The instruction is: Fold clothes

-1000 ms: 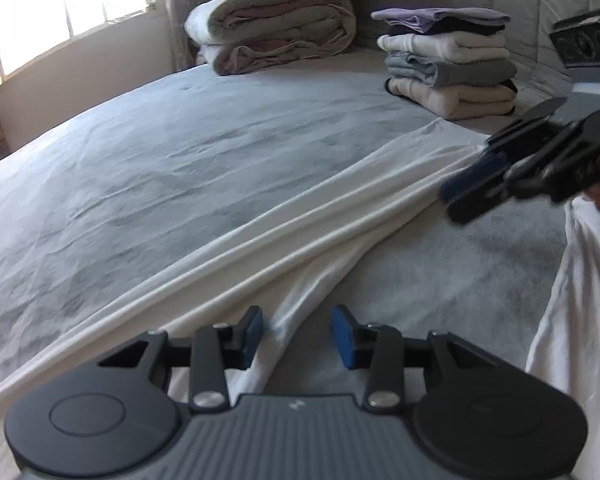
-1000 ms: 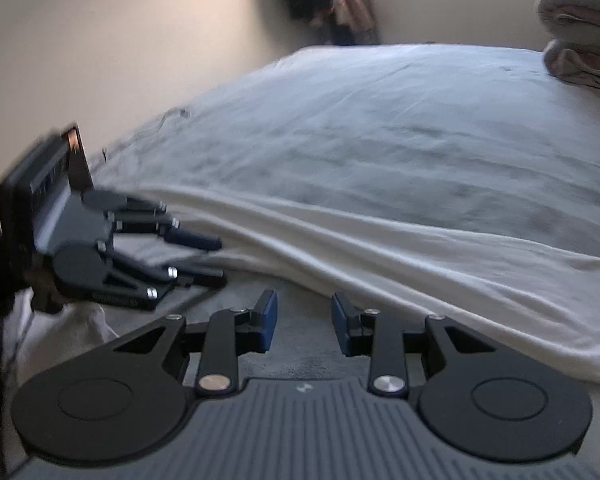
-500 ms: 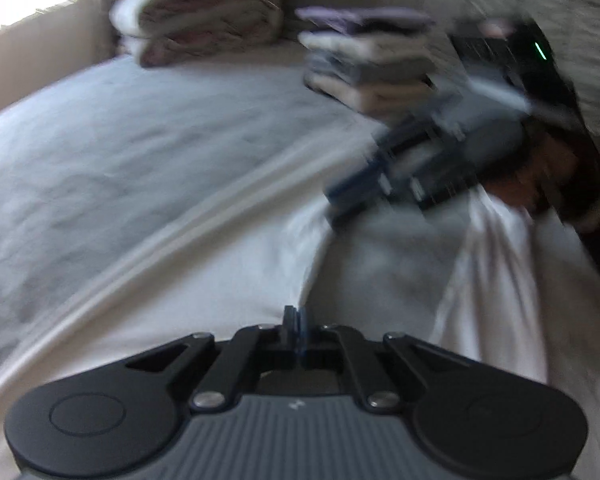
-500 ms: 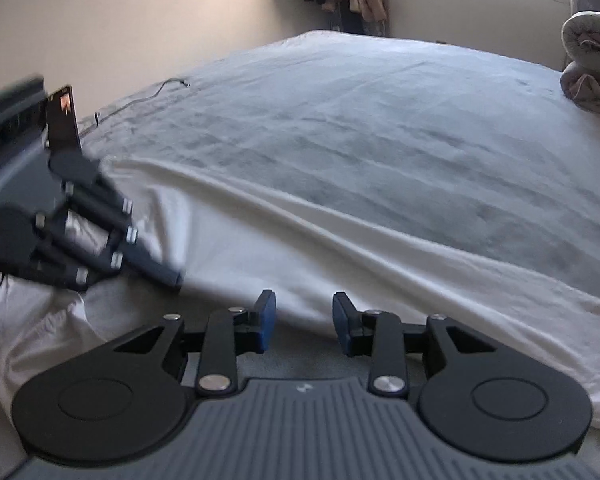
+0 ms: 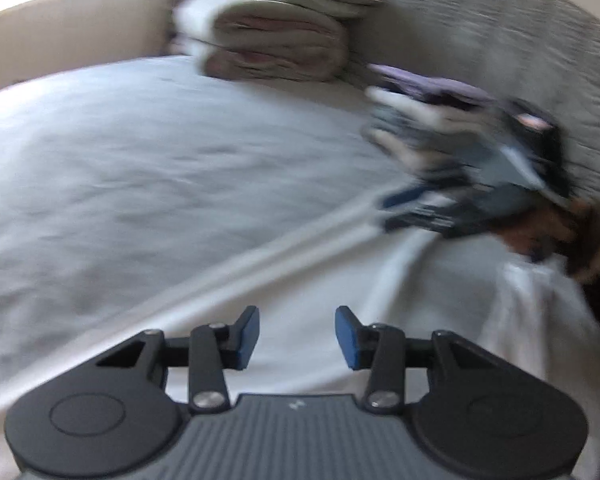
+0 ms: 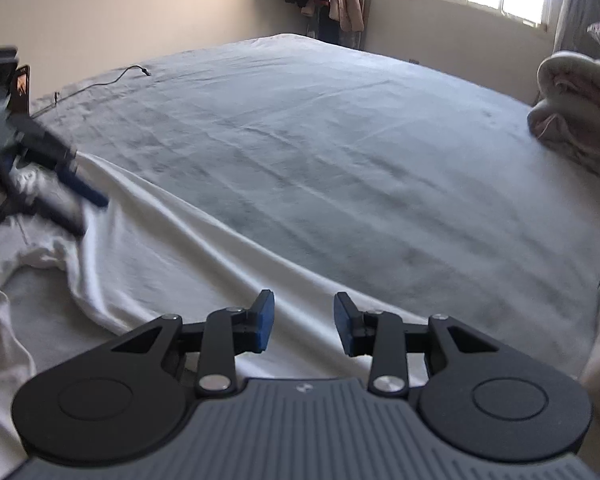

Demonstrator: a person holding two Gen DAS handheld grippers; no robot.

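Note:
A white garment lies stretched in long folds across the grey bed; it also shows in the right wrist view. My left gripper is open and empty just above the white cloth. It also shows blurred at the left of the right wrist view. My right gripper is open and empty over the garment's edge. It appears blurred at the right of the left wrist view, open, above the cloth.
A stack of folded clothes and a folded pink-grey duvet sit at the head of the bed. The duvet also shows at the right wrist view's edge. A cable lies on the grey sheet.
My left gripper shut half a second ago and has opened again. Both grippers have shifted; the left view has swung toward the headboard and the right view toward the window.

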